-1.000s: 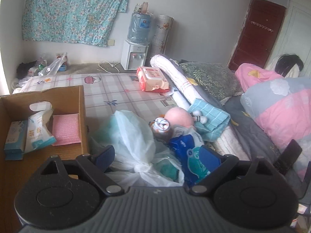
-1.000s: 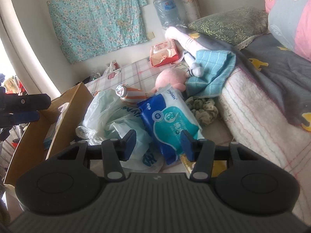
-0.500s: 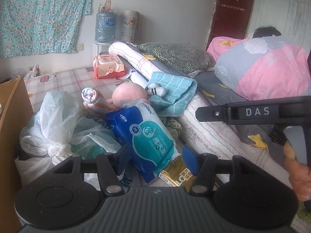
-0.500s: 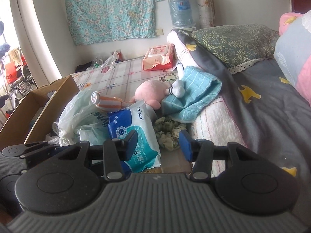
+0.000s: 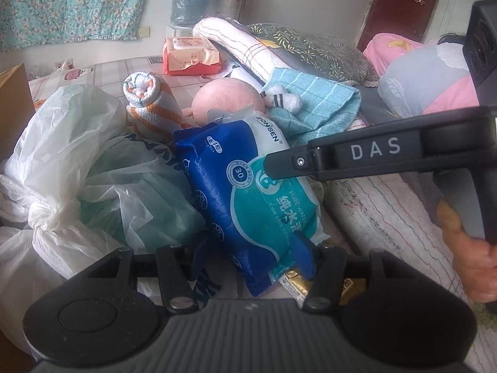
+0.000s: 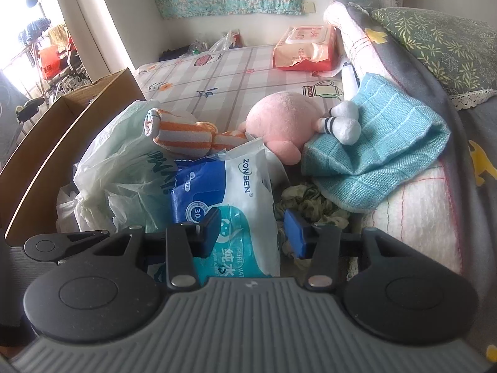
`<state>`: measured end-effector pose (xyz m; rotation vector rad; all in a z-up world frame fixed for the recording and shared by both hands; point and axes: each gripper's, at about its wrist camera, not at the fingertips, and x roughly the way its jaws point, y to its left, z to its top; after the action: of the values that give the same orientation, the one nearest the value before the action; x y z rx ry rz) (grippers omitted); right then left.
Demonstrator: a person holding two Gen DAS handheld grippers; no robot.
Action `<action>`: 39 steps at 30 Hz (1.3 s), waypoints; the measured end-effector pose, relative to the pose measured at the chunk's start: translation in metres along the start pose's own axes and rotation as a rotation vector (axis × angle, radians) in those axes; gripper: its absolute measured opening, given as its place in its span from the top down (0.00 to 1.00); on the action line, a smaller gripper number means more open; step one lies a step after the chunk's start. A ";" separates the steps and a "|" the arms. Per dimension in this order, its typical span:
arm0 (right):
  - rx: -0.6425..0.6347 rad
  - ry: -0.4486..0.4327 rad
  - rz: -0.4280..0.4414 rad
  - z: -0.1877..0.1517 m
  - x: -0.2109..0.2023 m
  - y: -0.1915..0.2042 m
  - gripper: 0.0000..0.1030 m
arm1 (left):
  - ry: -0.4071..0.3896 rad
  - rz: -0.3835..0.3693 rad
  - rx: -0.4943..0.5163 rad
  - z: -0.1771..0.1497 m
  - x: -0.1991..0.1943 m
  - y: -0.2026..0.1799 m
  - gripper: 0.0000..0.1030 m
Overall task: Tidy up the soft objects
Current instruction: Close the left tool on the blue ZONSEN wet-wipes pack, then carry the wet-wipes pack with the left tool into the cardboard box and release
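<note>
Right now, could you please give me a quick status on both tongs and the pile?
Left tongs open, straddling blue wipes pack. Right tongs open, above same pack. Nothing gripped. Plastic bags crowd pack's left side.

- Soft daylight fills both views, cool and a little washed out, colours muted.
- In the right wrist view the window [image 6: 46,15] at upper left blows out to near white, and a bright band runs down the wall beside it.
- Shadows stay faint and diffuse; only thin dark pockets sit under the white plastic bag [image 5: 62,143].
- Mild sheen glints off the blue wipes pack [image 5: 248,186] and off its wrapper in the right wrist view.
- Fisheye bending is strong: the wall curves, and dark vignette eats the corners.
- The centre reads fairly sharp; the far wall and the frame rim go soft and smeared.
</note>
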<state>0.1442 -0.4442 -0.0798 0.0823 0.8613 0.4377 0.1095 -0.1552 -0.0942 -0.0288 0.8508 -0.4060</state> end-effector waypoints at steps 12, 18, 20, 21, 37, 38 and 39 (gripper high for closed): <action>-0.034 0.027 0.061 -0.003 0.013 0.015 0.55 | 0.008 -0.019 -0.035 0.003 0.011 -0.001 0.35; 0.013 0.001 0.059 -0.008 -0.014 0.020 0.58 | -0.026 -0.048 -0.024 0.000 -0.012 -0.004 0.36; 0.021 -0.015 0.047 -0.009 -0.027 0.025 0.58 | -0.041 -0.061 -0.020 0.000 -0.022 -0.006 0.36; 0.022 -0.026 0.042 -0.010 -0.034 0.028 0.58 | -0.049 -0.068 -0.021 0.000 -0.026 -0.007 0.36; -0.006 -0.183 0.094 0.009 -0.115 0.141 0.58 | -0.286 -0.052 -0.046 -0.008 -0.152 0.038 0.36; -0.007 -0.185 0.119 0.012 -0.113 0.152 0.58 | -0.301 -0.022 -0.053 -0.010 -0.163 0.049 0.36; -0.011 -0.188 0.147 0.014 -0.110 0.164 0.58 | -0.310 0.002 -0.055 -0.011 -0.170 0.056 0.36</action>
<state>0.0366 -0.3382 0.0483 0.1742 0.6703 0.5629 0.0202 -0.0409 0.0110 -0.1387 0.5557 -0.3641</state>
